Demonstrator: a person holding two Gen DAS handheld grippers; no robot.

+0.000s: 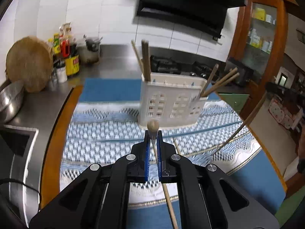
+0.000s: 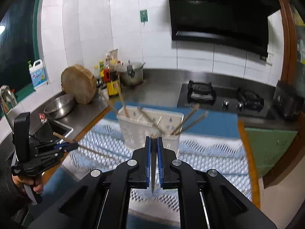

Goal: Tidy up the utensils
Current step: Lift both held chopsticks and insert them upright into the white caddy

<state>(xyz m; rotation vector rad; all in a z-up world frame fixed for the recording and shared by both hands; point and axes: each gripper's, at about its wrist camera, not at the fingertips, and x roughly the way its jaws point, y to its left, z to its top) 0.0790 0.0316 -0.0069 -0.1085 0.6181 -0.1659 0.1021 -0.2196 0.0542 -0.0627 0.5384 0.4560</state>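
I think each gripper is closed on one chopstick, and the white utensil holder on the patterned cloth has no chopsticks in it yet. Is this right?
Not quite. The white utensil holder already has several chopsticks standing in it, as the left wrist view shows. The rest holds: the left gripper and the right gripper are each closed on one chopstick, and the holder stands on the patterned cloth.

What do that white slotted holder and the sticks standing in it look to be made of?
The holder looks like moulded plastic: off-white, matte, with regular cut-out grid openings. The sticks look like wood or bamboo: brown, dull, unpolished. Motion blur hides any grain, so I cannot tell which of the two.
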